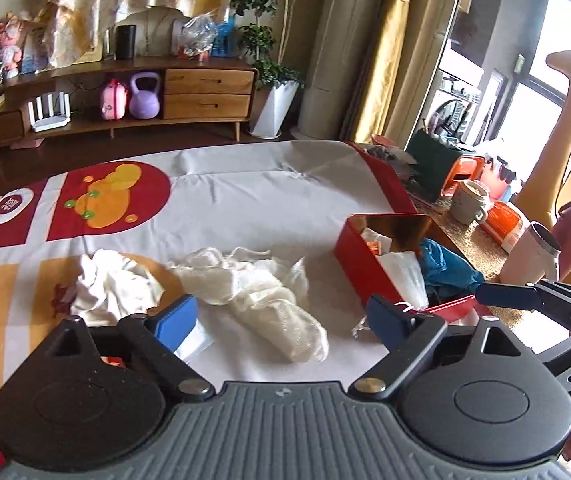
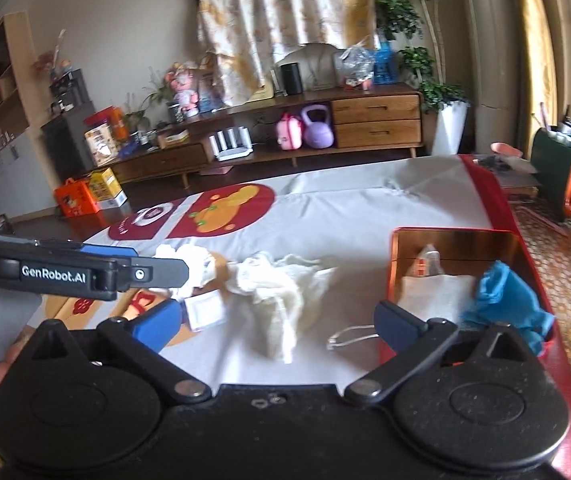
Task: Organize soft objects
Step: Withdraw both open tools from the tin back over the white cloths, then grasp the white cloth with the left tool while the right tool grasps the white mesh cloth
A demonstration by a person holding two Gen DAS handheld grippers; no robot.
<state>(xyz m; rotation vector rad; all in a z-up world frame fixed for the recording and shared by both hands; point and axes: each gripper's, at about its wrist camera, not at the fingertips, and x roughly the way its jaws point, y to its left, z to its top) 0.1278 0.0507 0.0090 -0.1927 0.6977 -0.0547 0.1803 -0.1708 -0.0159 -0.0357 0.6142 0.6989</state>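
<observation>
Crumpled cream gauze [image 1: 261, 296] on smooth cloth [image 1: 245, 208], between spread fingers of left gripper [image 1: 281, 320]; right gripper [image 2: 273, 326] spread too; glossy red box [image 1: 369, 272] beside.

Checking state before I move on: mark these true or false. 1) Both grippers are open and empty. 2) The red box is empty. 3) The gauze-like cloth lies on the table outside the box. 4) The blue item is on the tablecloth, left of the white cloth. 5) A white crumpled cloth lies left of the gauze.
1) True: left gripper and right gripper stand open, holding nothing.
2) False: the red box holds a folded white cloth and a blue item.
3) True: the gauze cloth lies outside.
4) False: it is in the box.
5) True: white crumpled cloth.
</observation>
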